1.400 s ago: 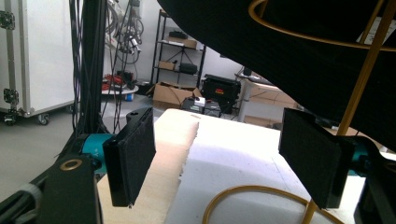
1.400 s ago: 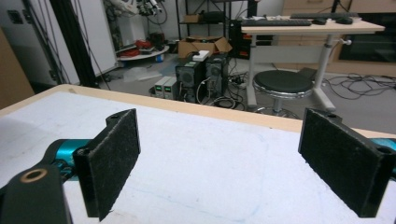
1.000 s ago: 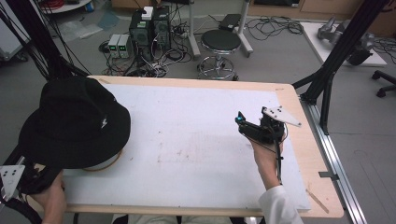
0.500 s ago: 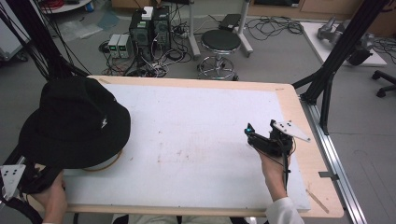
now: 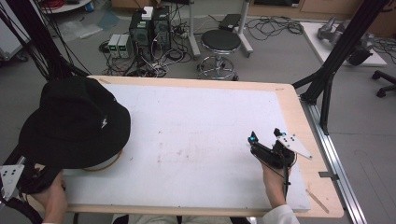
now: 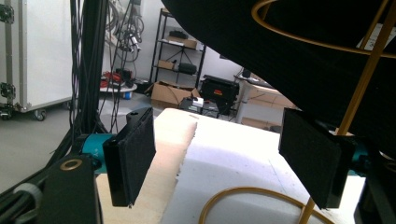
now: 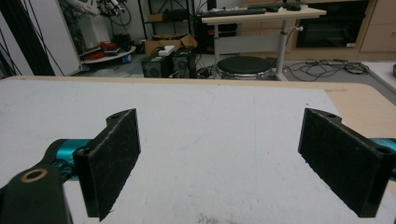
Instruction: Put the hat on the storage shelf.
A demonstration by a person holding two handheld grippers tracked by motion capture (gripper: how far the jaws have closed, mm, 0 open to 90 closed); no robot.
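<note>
From the high view: black hat (image 5: pixel 74 123) perched on a round stand (image 5: pixel 105 163) at the table's (image 5: pixel 289 105) left edge, right gripper (image 5: pixel 266 138) low over the white mat (image 5: pixel 187 140) at right, well apart. Through the left gripper view: jaws spread, hat brim (image 6: pixel 299 60) overhead, gold wire stand (image 6: pixel 359 84) beside the right jaw. Through the right gripper view: jaws wide apart over bare mat (image 7: pixel 210 135).

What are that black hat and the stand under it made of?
The black hat looks like soft matte cloth, seemingly woven cotton: dull, no shine. The stand beneath it seems thin gold-coloured metal wire, smooth and glossy, with a curved ring at its base.
</note>
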